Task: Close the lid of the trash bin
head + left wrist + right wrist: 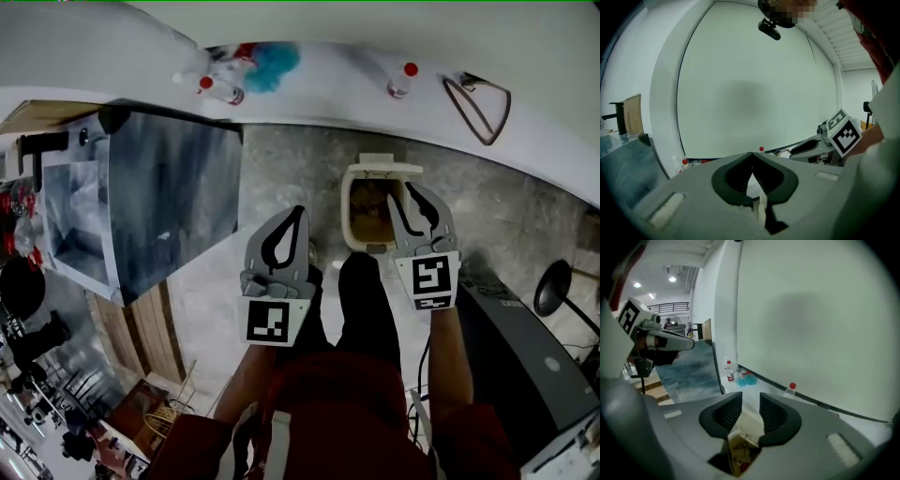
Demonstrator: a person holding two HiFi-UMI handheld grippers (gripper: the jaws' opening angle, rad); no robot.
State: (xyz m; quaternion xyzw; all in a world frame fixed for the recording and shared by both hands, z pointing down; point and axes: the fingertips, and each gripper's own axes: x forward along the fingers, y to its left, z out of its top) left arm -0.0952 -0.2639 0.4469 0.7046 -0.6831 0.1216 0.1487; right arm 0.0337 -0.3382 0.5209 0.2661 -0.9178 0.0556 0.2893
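Right gripper (751, 401) fingers stood apart, nothing between them. Left gripper (752, 157) fingers were pressed together, empty. Just below the right one sat the bin (349, 216) on the floor, lid (382, 165) tipped up at its far rim. Best bet: reach over the lid's top edge, then draw it down gently.

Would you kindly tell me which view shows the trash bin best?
The head view: it shows the whole bin from above, with its lid raised and brown rubbish inside. The right gripper view shows only a slice of its inside, low in the frame. The left gripper view shows nothing clearly of it.
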